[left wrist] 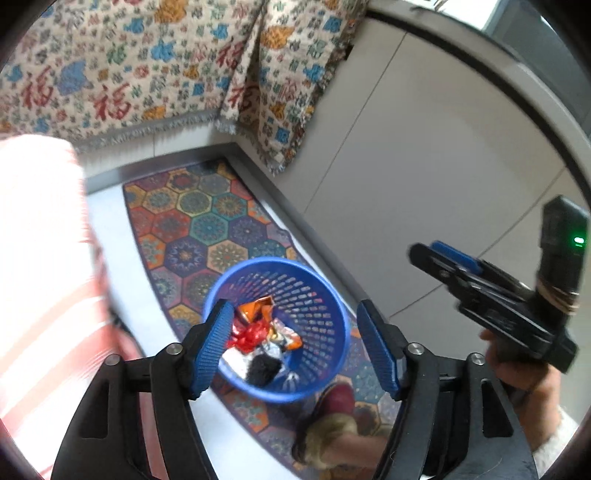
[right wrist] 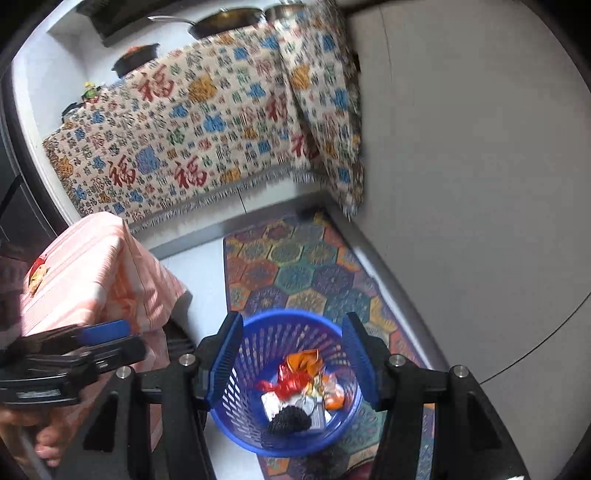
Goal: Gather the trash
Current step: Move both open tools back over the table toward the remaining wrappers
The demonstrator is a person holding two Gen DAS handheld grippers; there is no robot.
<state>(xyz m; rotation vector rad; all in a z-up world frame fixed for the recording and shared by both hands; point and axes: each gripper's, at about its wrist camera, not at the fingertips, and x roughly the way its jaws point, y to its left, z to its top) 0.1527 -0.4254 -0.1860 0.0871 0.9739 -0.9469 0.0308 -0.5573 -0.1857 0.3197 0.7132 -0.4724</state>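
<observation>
A blue perforated waste basket (left wrist: 325, 295) stands on a patterned rug below both grippers; it also shows in the right wrist view (right wrist: 258, 339). Inside lie crumpled wrappers, orange, red and silver (left wrist: 258, 328) (right wrist: 303, 380), and a black fuzzy lump (right wrist: 290, 419). My left gripper (left wrist: 295, 349) is open and empty above the basket. My right gripper (right wrist: 291, 360) is open and empty above it too. The right gripper also shows from the side in the left wrist view (left wrist: 443, 258), and the left one shows at the left edge of the right wrist view (right wrist: 107, 332).
A pink striped suitcase (right wrist: 92, 273) stands left of the basket with a small wrapper (right wrist: 37, 277) on top. A patterned cloth (right wrist: 207, 122) hangs over a counter with pans (right wrist: 225, 16) behind. A grey cabinet wall (left wrist: 443, 129) is at the right. A slippered foot (left wrist: 332, 424) is near the basket.
</observation>
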